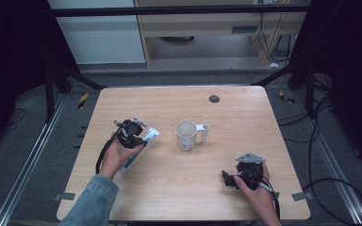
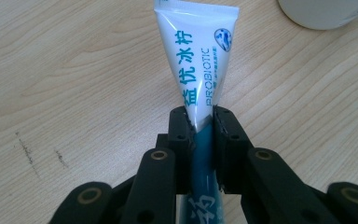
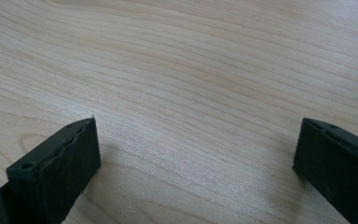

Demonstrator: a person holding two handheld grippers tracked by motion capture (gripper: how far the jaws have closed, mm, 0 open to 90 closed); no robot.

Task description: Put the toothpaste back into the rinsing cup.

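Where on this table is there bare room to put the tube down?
Bare wood lies along the far edge behind the mug, and in the near middle between the left hand-held gripper holding the tube and the right hand-held gripper. Beside the mug is tight.

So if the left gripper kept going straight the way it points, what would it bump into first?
Probably the white cup: the left gripper, shut on the toothpaste tube, points towards it. Depth is hard to judge.
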